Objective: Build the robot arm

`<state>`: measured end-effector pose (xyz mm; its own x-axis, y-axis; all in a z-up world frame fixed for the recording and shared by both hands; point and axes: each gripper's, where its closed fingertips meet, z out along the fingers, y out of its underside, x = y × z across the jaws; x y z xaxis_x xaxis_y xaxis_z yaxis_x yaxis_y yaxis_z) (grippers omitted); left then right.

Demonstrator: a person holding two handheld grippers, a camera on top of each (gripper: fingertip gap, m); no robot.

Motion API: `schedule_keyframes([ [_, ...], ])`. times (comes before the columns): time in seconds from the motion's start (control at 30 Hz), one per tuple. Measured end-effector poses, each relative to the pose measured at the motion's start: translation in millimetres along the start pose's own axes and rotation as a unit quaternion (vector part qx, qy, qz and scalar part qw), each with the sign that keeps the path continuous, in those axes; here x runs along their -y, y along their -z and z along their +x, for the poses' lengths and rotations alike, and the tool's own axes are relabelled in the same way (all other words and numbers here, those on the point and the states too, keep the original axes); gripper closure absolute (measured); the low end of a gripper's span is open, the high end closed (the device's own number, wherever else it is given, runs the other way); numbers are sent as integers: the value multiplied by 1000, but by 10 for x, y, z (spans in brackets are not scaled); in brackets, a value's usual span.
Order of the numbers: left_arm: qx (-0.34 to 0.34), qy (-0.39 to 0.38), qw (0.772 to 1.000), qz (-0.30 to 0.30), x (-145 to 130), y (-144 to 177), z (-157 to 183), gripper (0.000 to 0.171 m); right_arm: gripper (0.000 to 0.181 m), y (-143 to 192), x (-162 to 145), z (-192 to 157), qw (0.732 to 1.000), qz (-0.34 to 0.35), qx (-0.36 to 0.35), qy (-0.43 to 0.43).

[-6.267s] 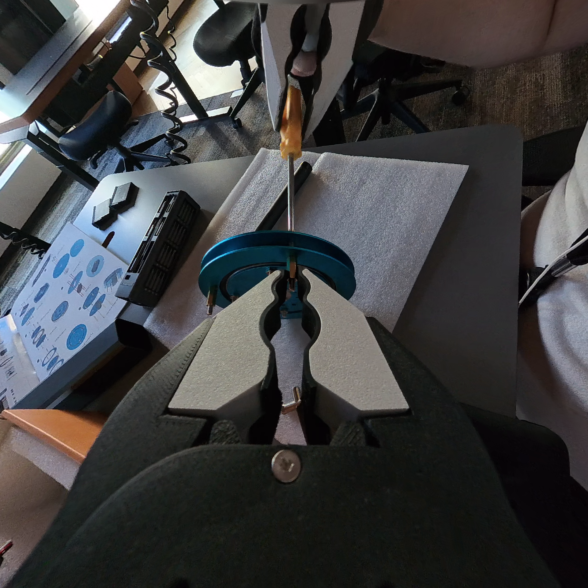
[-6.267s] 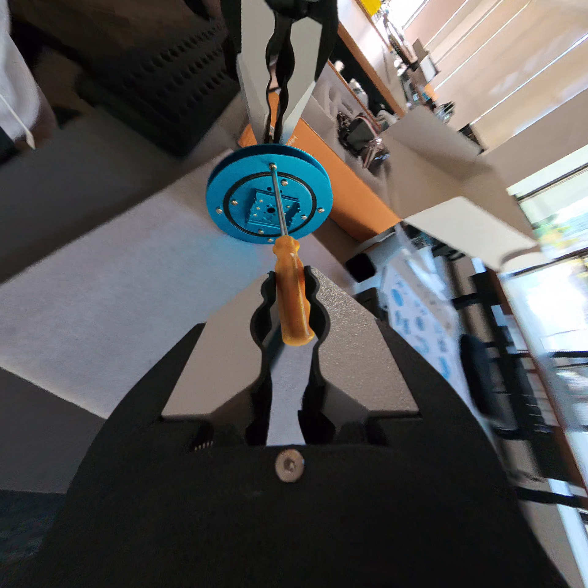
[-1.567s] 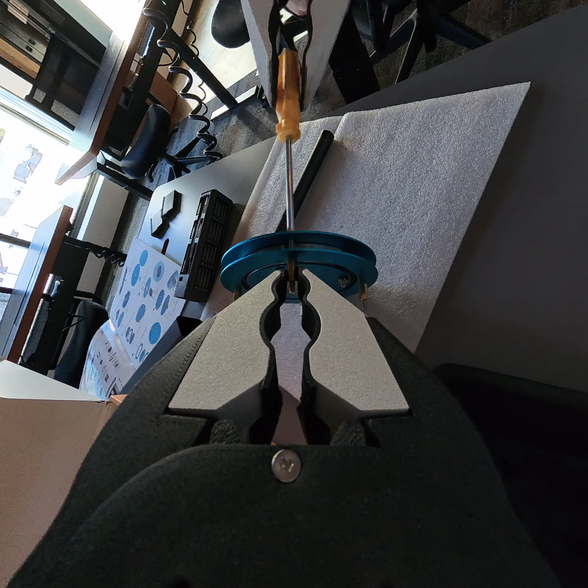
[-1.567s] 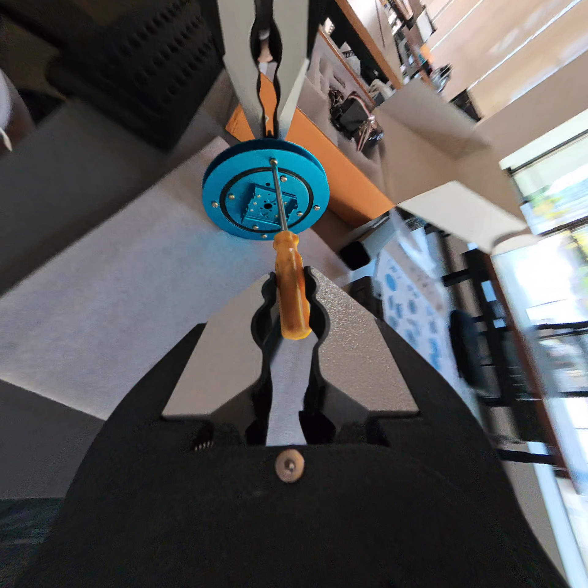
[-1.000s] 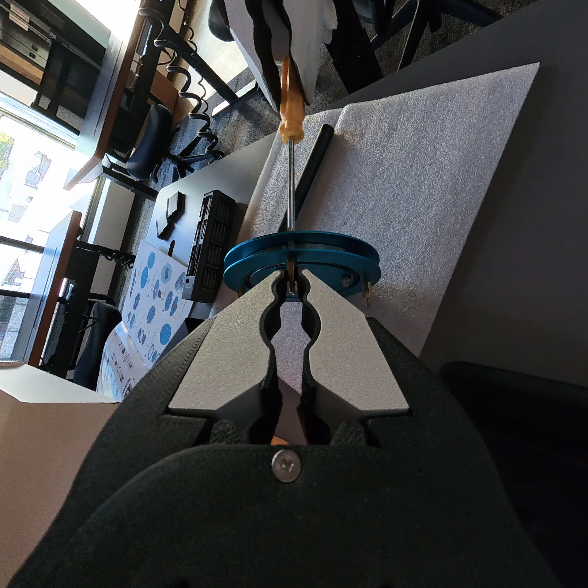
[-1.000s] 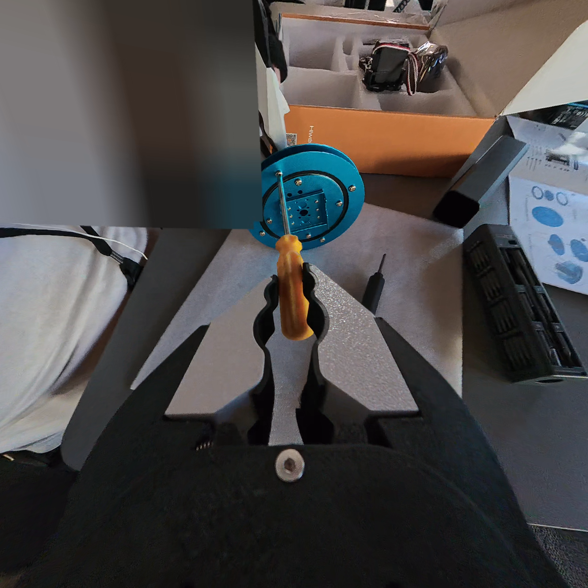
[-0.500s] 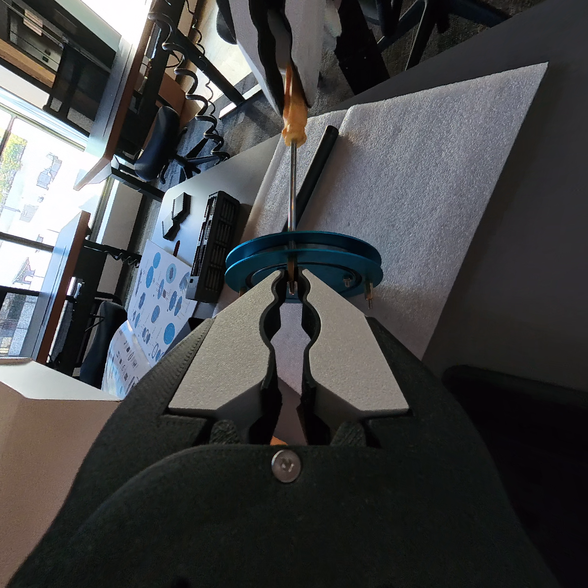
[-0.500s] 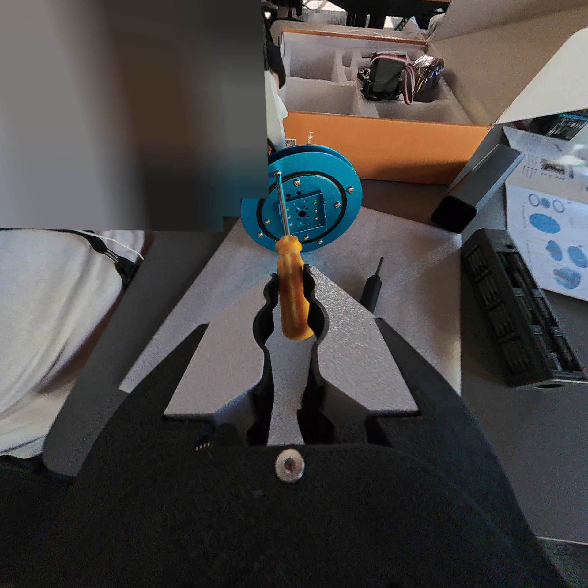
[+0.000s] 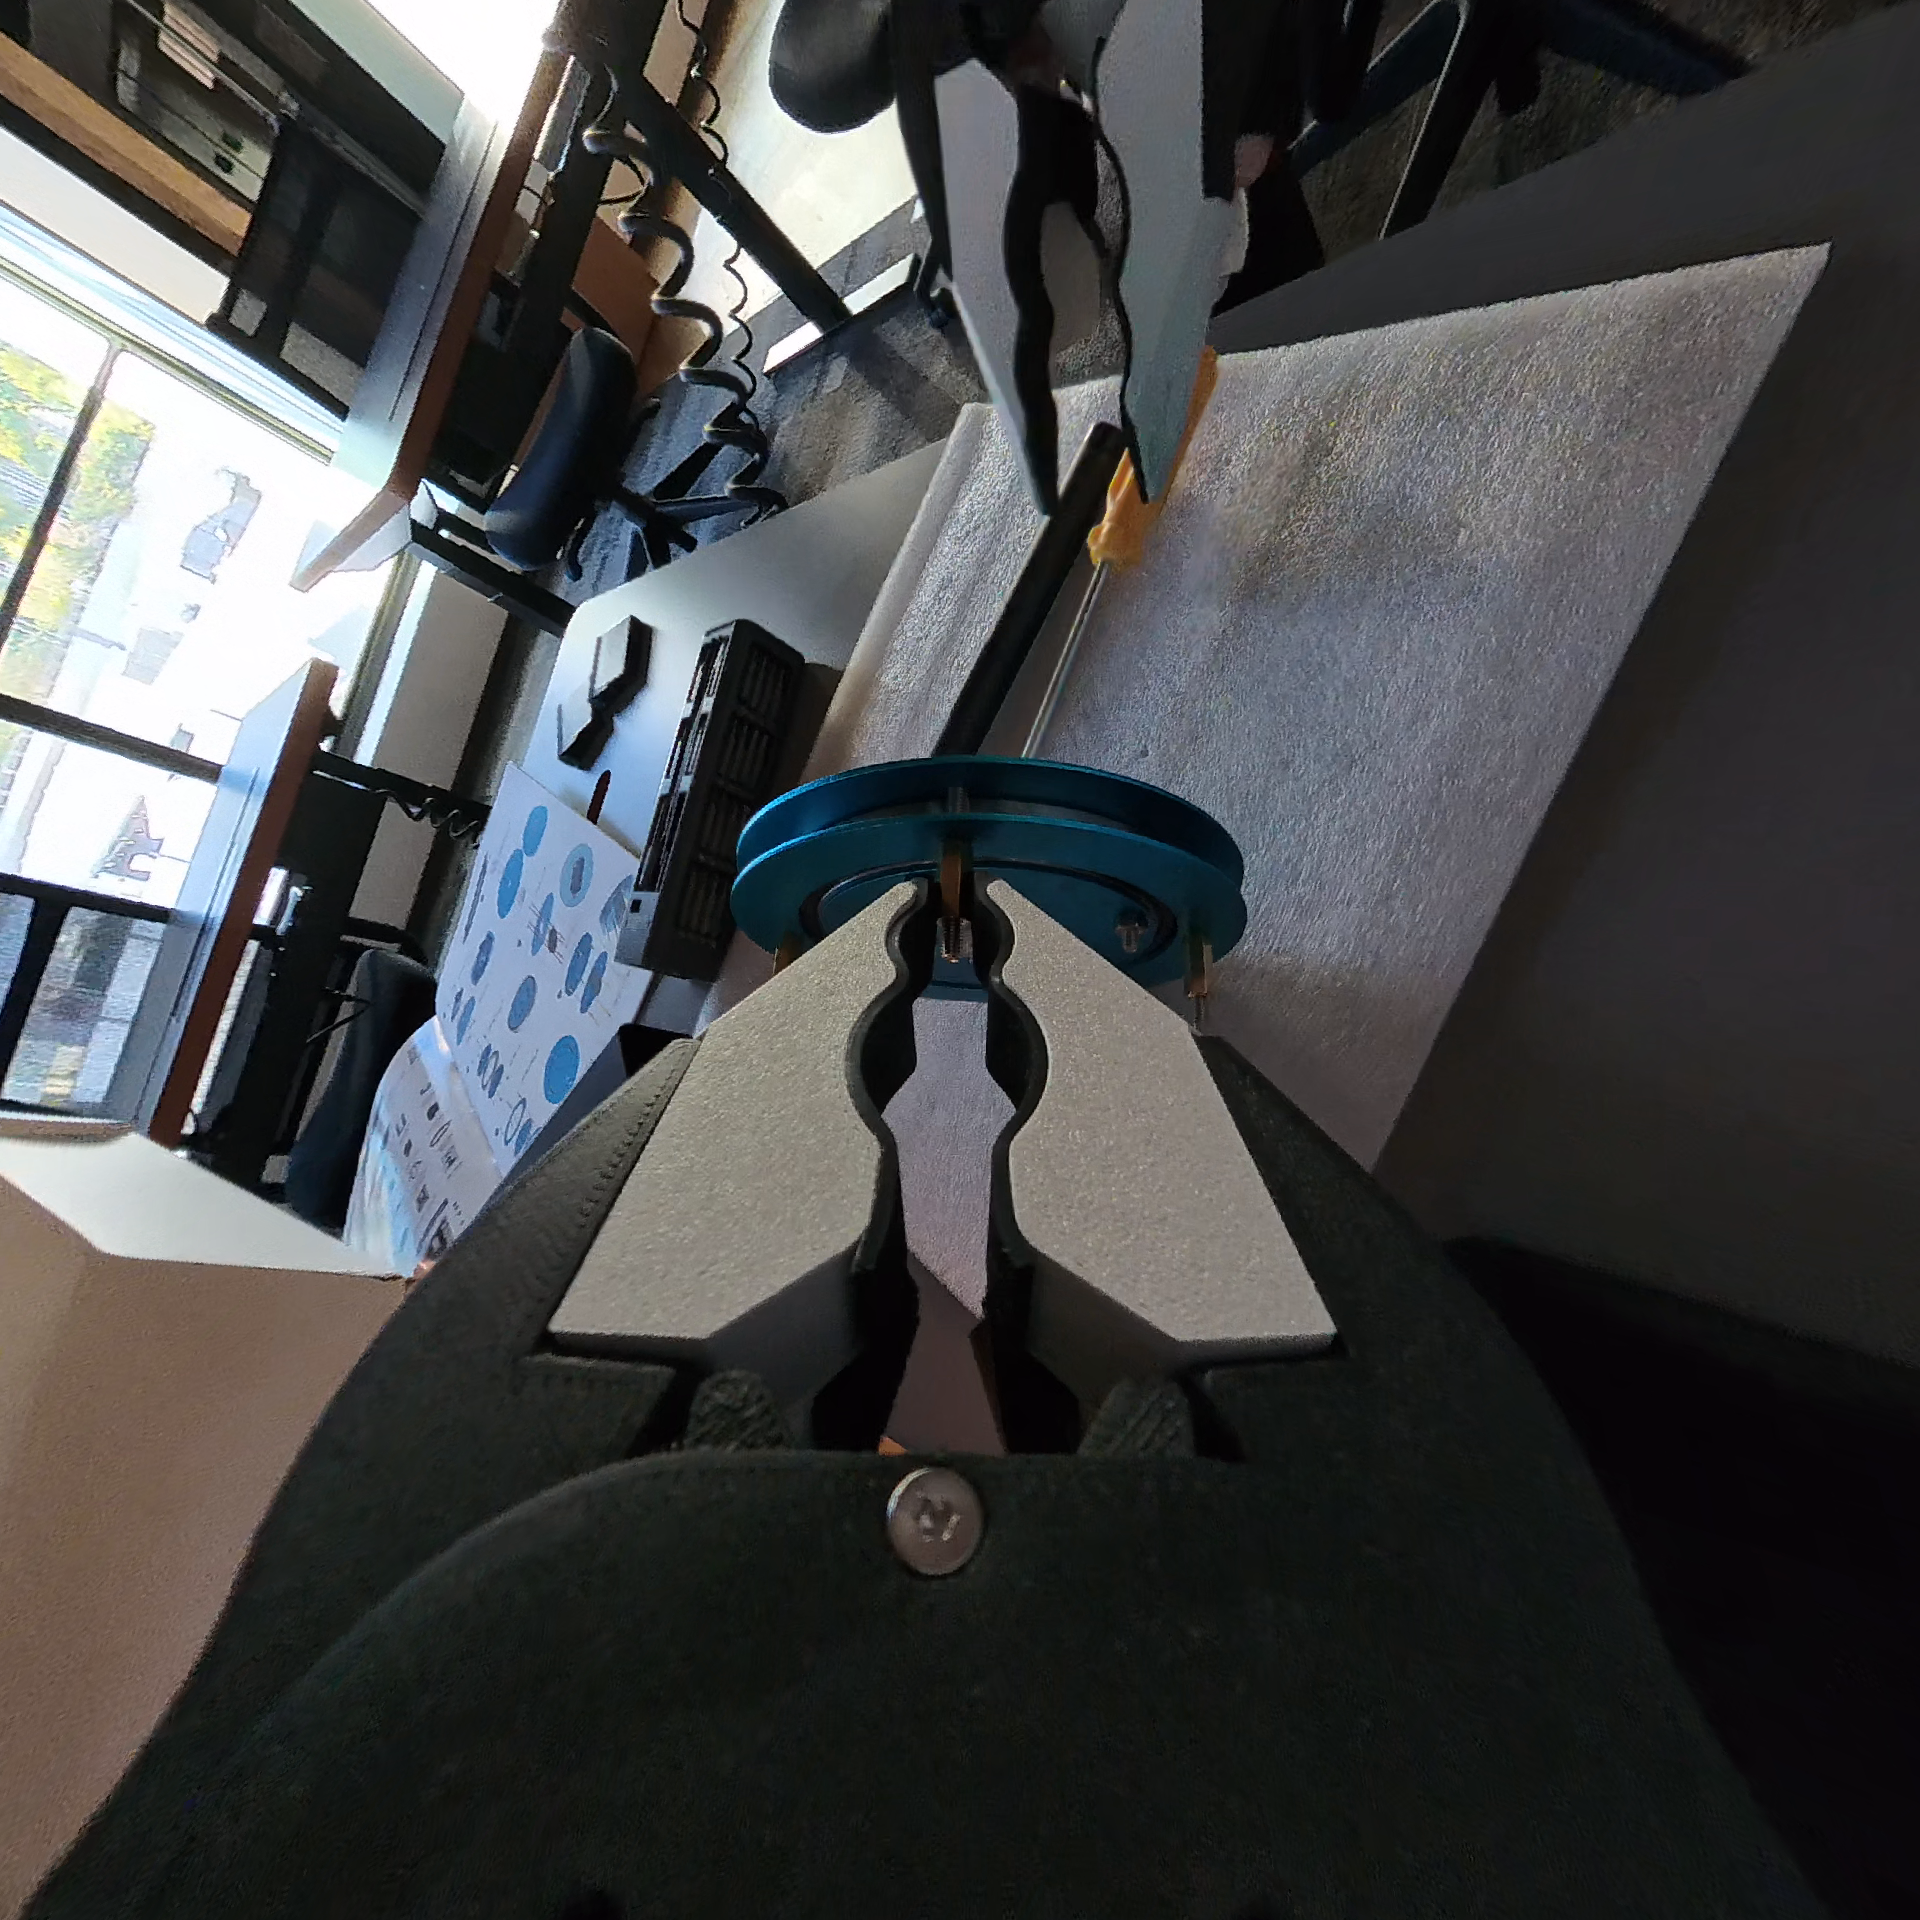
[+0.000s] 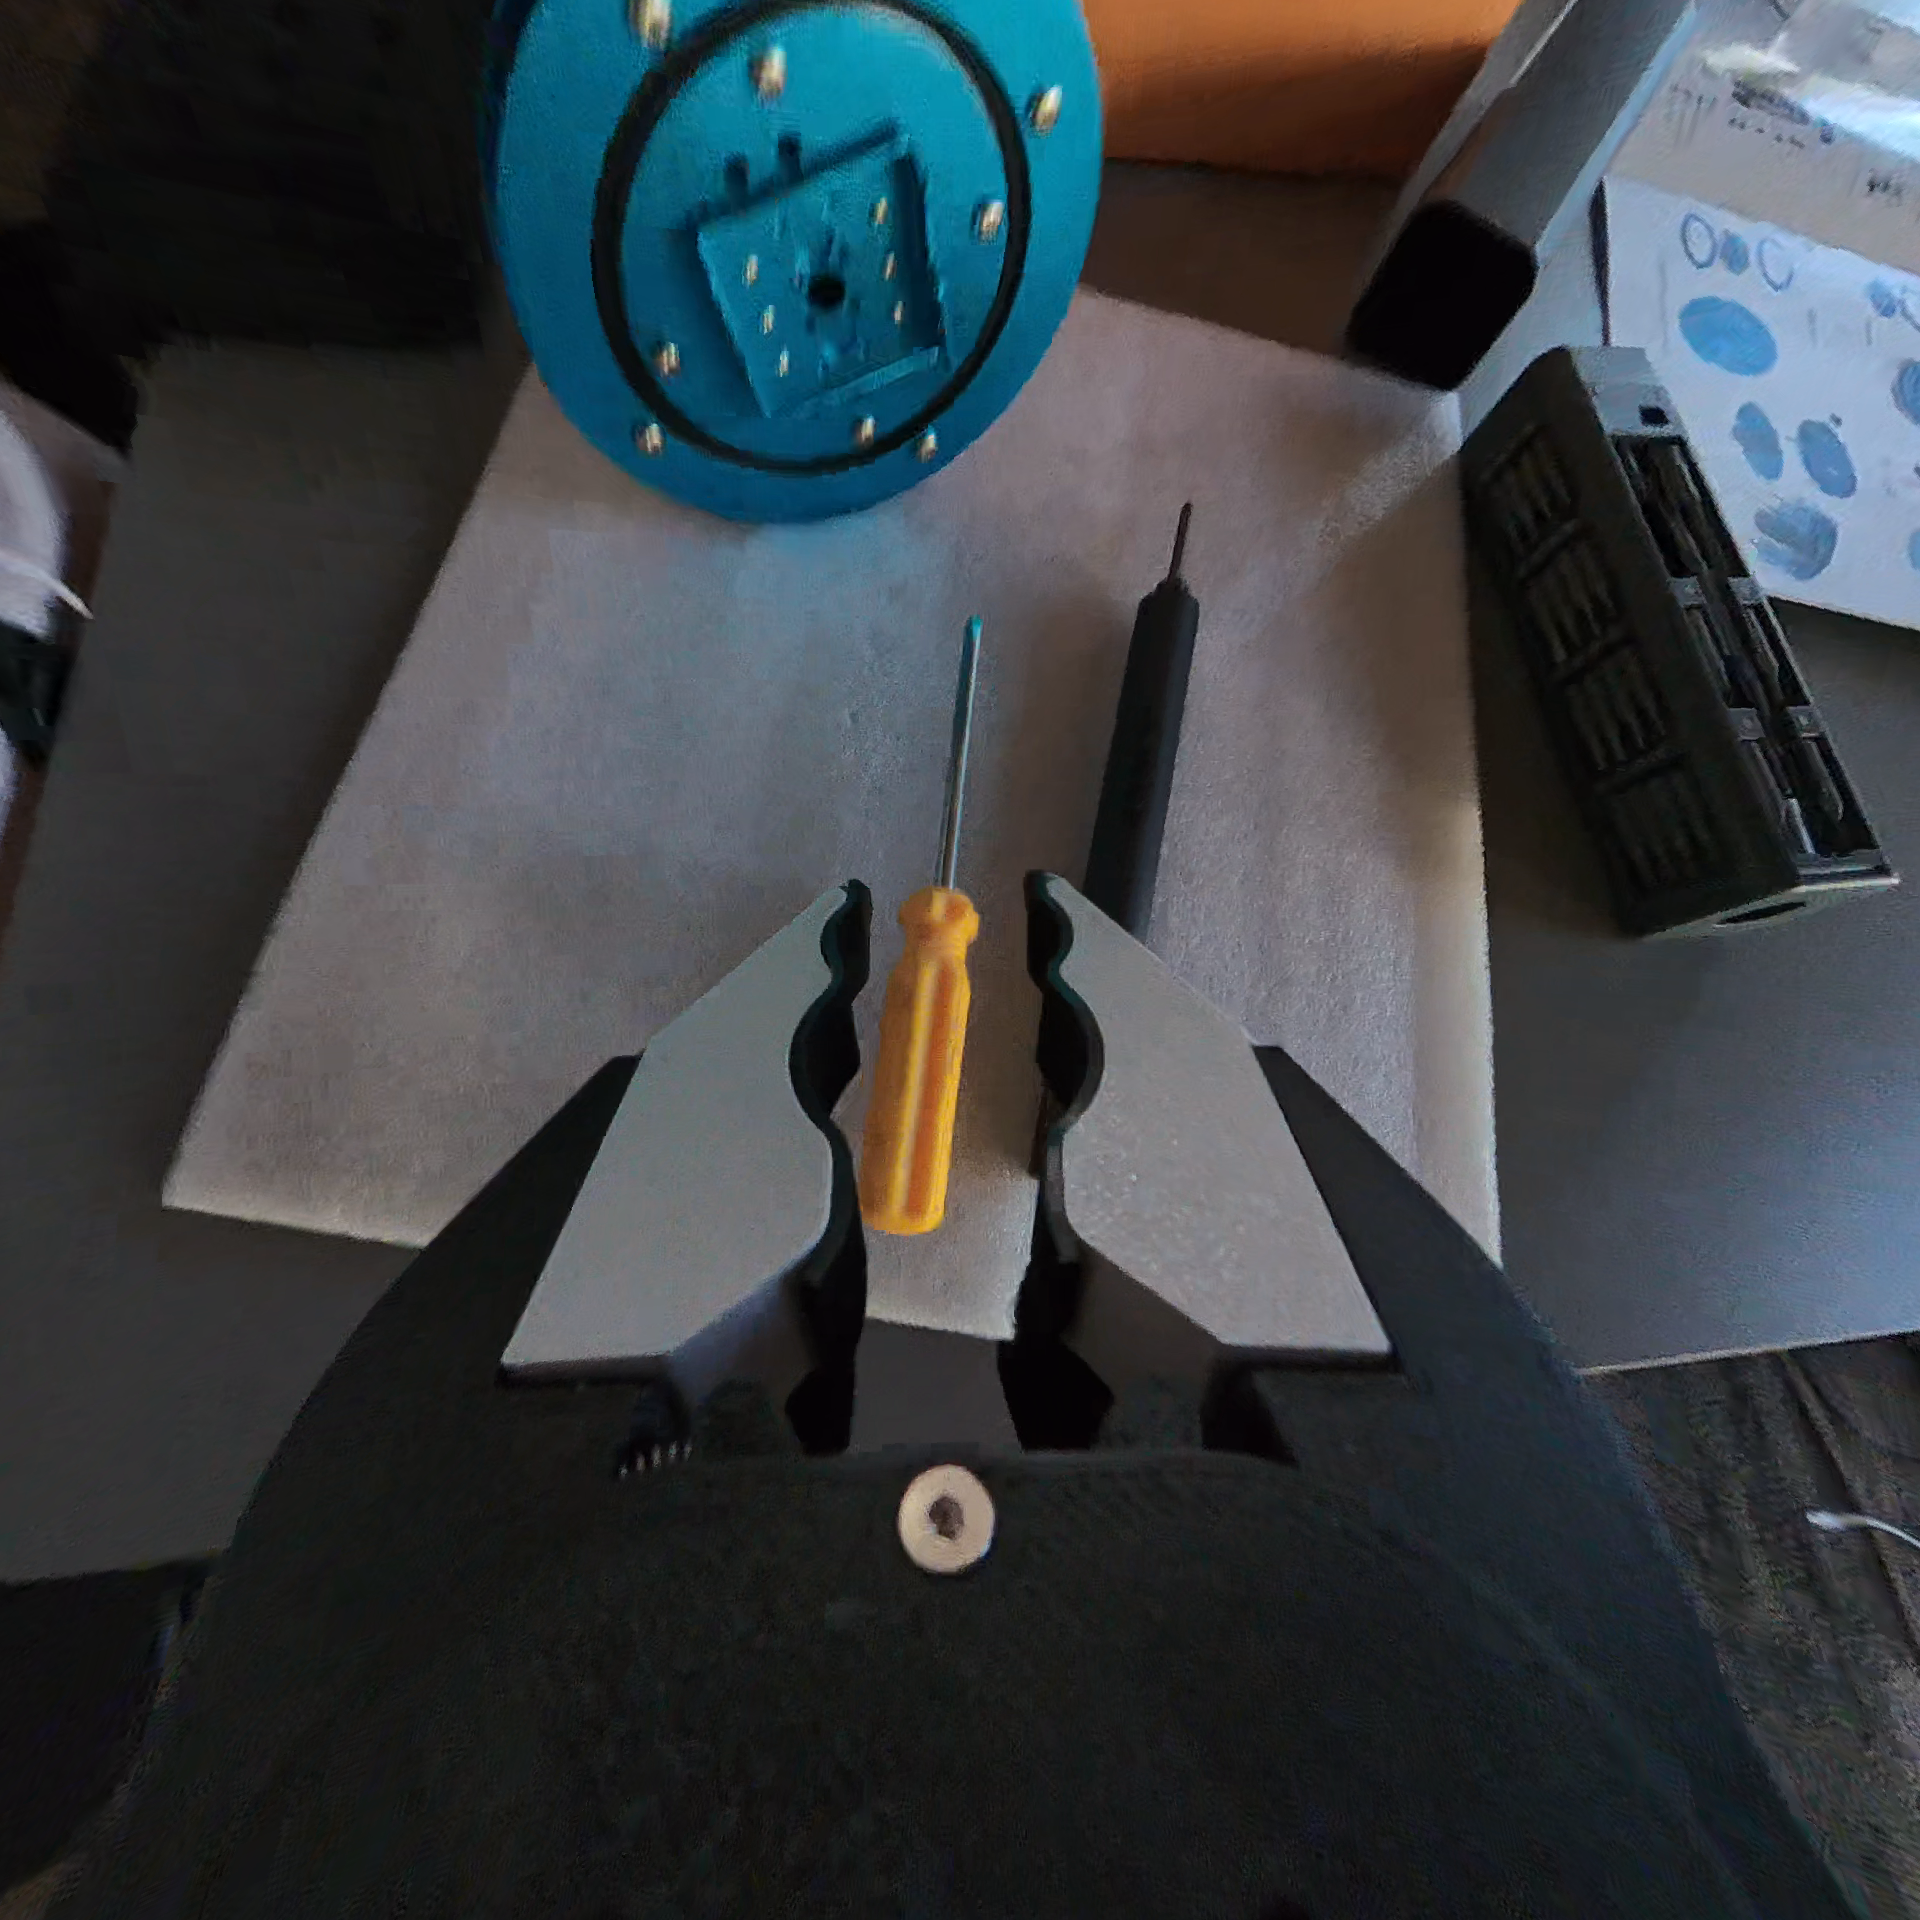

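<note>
My right gripper [image 10: 945, 914] is spread open around the yellow-handled screwdriver [image 10: 920, 1070], which lies on the white foam mat [image 10: 582, 831], no pad touching it. Just right of it lies a black driver [image 10: 1138, 748]. Farther off, my left gripper [image 9: 951, 914] is clamped on the blue disc assembly [image 9: 987, 831], holding it off the mat. Risk: the grip is narrow, near the rim; the disc could twist or slip out. Bit case [image 10: 1662, 665] far right.

The blue disc [image 10: 795, 249] is blurred and cut by the top edge (right wrist view); the right claw [image 9: 1091, 457] hides most of the yellow screwdriver [image 9: 1127, 520].
</note>
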<state>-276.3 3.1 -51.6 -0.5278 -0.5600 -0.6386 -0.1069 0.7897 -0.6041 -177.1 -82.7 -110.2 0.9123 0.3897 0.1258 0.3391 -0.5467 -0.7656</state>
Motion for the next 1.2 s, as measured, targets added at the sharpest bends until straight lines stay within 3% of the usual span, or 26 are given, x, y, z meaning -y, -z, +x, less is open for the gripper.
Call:
schedule_keyframes([
  [0.07, 15, -16, 1000, -5, 53, -14, 55, 167, 152, 21, 319, -34, 996, 71, 15, -58],
  [0.17, 43, -46, 998, -12, 140, -46, 147, 167, 149, 1, 885, -80, 963, 179, 79, -185],
  [0.23, 48, -55, 997, -13, 198, -75, 224, 166, 144, -71, 1169, -12, 940, 202, 108, -252],
  [0.3, 42, -48, 998, -17, 236, -96, 293, 166, 140, -185, 1335, -3, 929, 176, 140, -294],
  [0.4, 38, -23, 999, -19, 256, -117, 337, 165, 143, -368, 1322, -148, 933, 93, 165, -305],
  [0.47, 39, 1, 999, -12, 256, -116, 352, 166, 153, -399, 1315, -129, 942, 98, 127, -295],
  [0.63, 24, 70, 997, 1, 205, -39, 426, 165, 156, -437, 1353, -219, 955, 148, 57, -250],
  [0.77, -40, 130, 990, 25, 163, 244, 498, 148, 159, -428, 1388, -277, 963, 166, 21, -210],
  [0.83, -36, 187, 981, 38, 80, 426, 269, 161, 159, -400, 1374, -295, 965, 167, 16, -200],
  [0.9, -42, 270, 962, 16, -107, 450, -7, 157, 159, -381, 1386, -358, 964, 181, 22, -193],
  [1.0, -103, 357, 928, -15, -237, 219, -147, 156, 160, -357, 1405, -445, 963, 199, 18, -179],
  [1.2, -221, 346, 900, -145, -503, -236, 171, 150, 161, -296, 1408, -576, 964, 222, 8, -148],
])
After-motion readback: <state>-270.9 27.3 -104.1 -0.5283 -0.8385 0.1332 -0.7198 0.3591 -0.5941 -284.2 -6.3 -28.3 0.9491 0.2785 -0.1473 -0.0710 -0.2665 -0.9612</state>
